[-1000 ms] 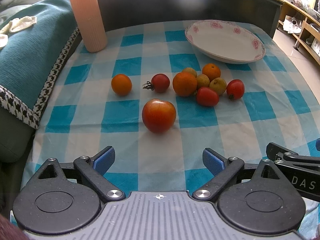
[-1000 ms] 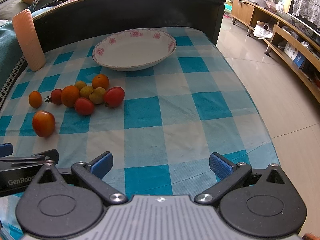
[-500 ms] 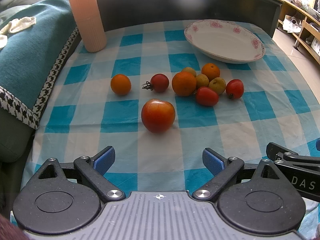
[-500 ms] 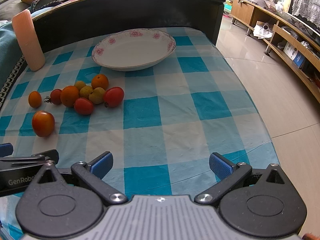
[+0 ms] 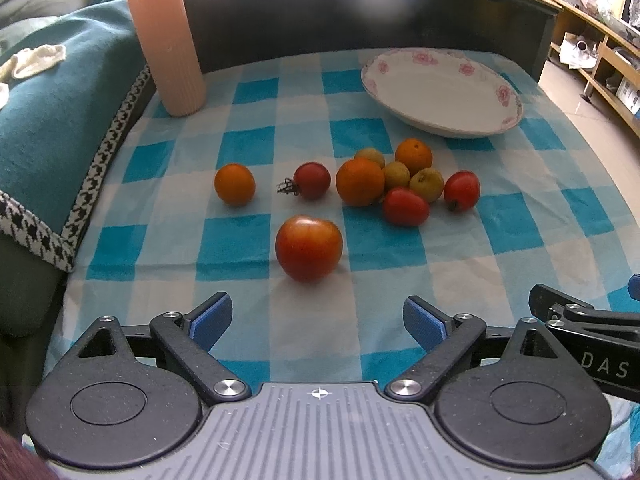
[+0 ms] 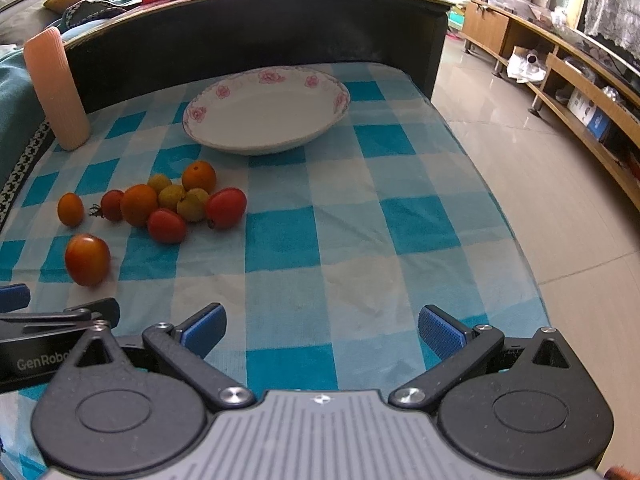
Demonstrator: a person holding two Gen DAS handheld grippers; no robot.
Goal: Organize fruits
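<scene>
A large red-orange tomato point(image 5: 309, 247) lies on the checked cloth just ahead of my open left gripper point(image 5: 318, 320); it appears at far left for the right wrist as the same tomato point(image 6: 87, 258). Behind it sits a cluster of oranges, small tomatoes and yellowish fruits point(image 5: 400, 184), with a lone orange point(image 5: 235, 183) and a stemmed tomato point(image 5: 312, 180) to its left. An empty white floral plate point(image 5: 500, 92) stands at the back right. My right gripper point(image 6: 322, 330) is open over bare cloth, far right of the fruit cluster point(image 6: 176, 200).
A tall ribbed pink cylinder point(image 5: 166, 40) stands at the back left corner. A teal blanket point(image 5: 48, 92) borders the table's left side, a dark raised rail point(image 6: 256, 24) its back. The table's right edge point(image 6: 516, 236) drops to tiled floor.
Both grippers have crept slightly; the fruits sit a touch lower and left in the left wrist view. Nothing was grasped or moved.
</scene>
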